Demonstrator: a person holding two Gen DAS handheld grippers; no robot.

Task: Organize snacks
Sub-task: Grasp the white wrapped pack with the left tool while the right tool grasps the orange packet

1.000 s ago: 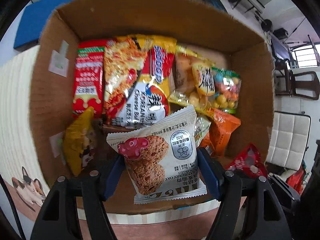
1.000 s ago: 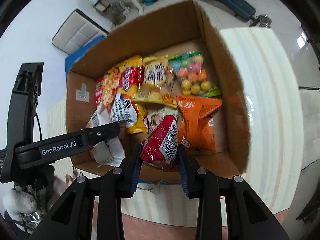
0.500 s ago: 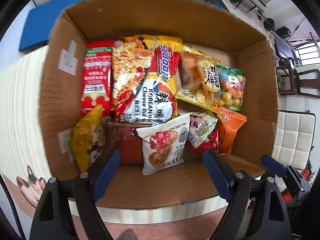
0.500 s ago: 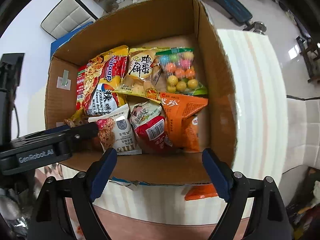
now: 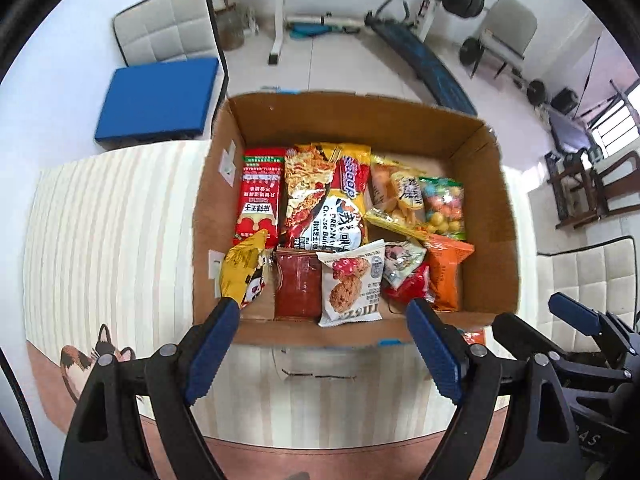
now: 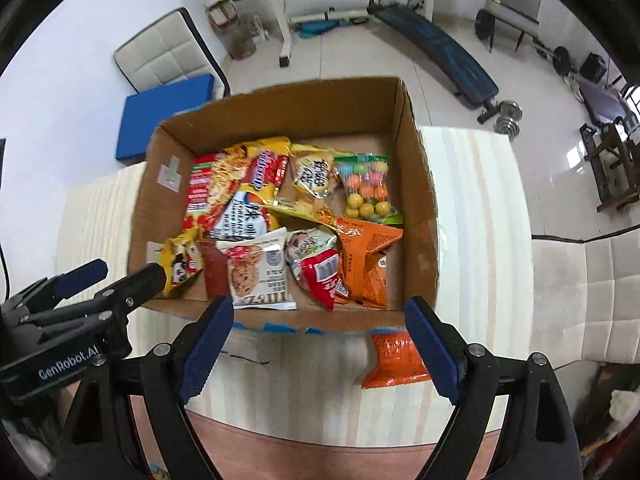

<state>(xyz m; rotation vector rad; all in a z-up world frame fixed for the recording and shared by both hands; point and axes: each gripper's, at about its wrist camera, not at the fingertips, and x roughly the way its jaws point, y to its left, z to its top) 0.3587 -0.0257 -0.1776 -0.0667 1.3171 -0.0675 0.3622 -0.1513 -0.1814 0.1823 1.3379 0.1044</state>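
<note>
An open cardboard box (image 5: 488, 216) (image 6: 420, 216) sits on the striped table, filled with several snack packets. A white oat-cookie packet (image 5: 350, 282) (image 6: 258, 270) lies at the box's near side, with a red packet (image 5: 412, 286) (image 6: 322, 276) and an orange packet (image 5: 446, 270) (image 6: 366, 258) to its right. Another orange packet (image 6: 396, 356) lies on the table outside the box's near wall. My left gripper (image 5: 322, 344) is open and empty, pulled back in front of the box. My right gripper (image 6: 318, 344) is open and empty too, above the near wall.
The striped tablecloth (image 5: 104, 224) extends left of the box and to its right (image 6: 476, 216). A blue cushion (image 5: 158, 98) on a chair, weight benches and white chairs stand on the floor behind. The other gripper shows at each view's edge (image 5: 580, 332) (image 6: 80, 300).
Both grippers opened, letting go of the cookie packet and the red packet inside the box, then pulled back and up away from the box.
</note>
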